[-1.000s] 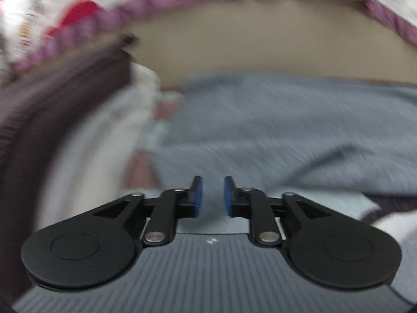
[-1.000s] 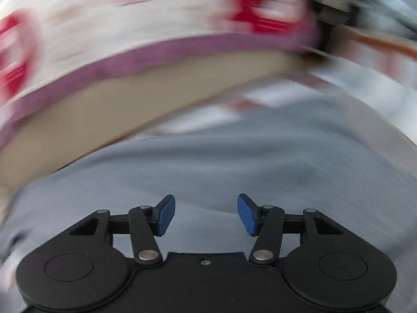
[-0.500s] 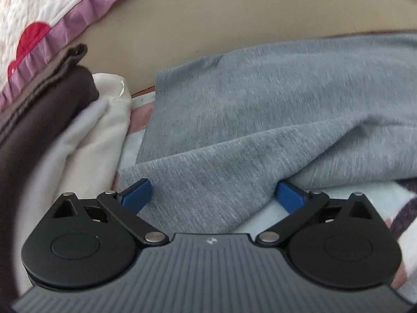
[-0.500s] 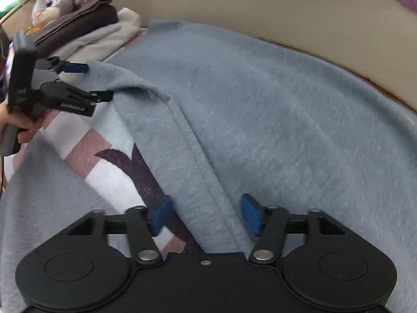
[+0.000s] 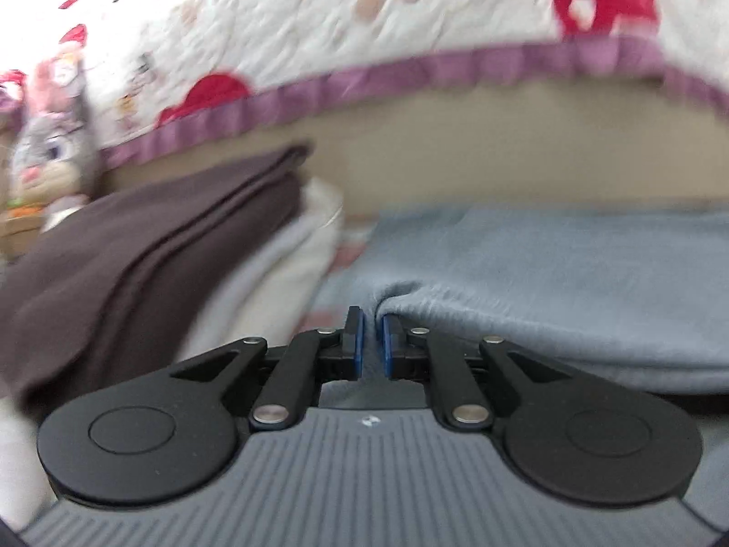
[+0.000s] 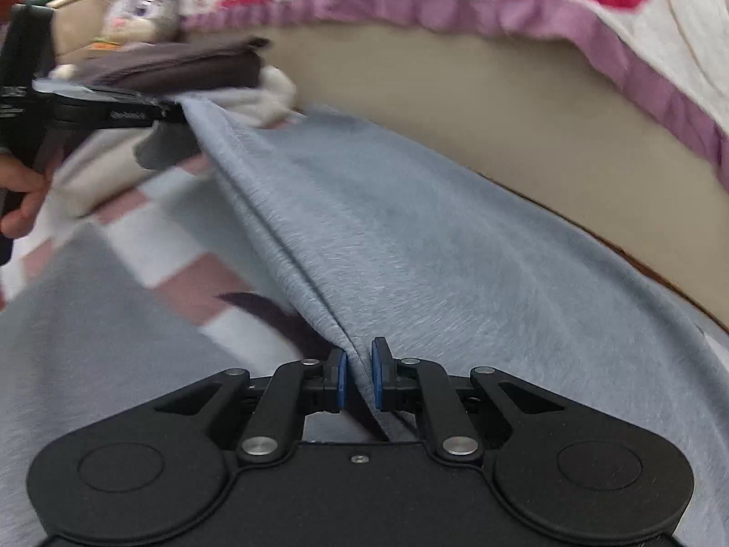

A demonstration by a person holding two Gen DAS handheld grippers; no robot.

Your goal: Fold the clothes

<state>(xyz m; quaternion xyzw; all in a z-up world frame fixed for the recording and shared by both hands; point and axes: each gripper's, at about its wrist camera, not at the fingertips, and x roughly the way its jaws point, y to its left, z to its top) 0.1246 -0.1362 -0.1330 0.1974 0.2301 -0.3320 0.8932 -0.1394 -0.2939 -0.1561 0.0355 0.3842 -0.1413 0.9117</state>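
Observation:
A grey garment point(image 5: 569, 282) lies spread over a checked blanket point(image 6: 150, 246). My left gripper point(image 5: 372, 342) is closing its jaws, with the garment's left edge pinched between the blue pads. In the right wrist view, the left gripper point(image 6: 177, 111) holds that corner lifted, and the cloth runs taut from it. My right gripper point(image 6: 357, 378) is also closing, and a raised fold of the grey garment point(image 6: 410, 237) is caught between its pads. A person's hand point(image 6: 18, 200) grips the left tool's handle.
A folded brown garment point(image 5: 136, 264) sits on a cream one point(image 5: 282, 273) left of the grey cloth. Behind runs a beige cushion edge point(image 6: 455, 105) under a white quilt with purple trim point(image 5: 364, 23). A plush toy point(image 5: 50, 150) sits far left.
Both grippers stood open around the grey cloth half a second ago and have now shut on it. The left one has lifted its corner, and the edge between the two is drawn up.

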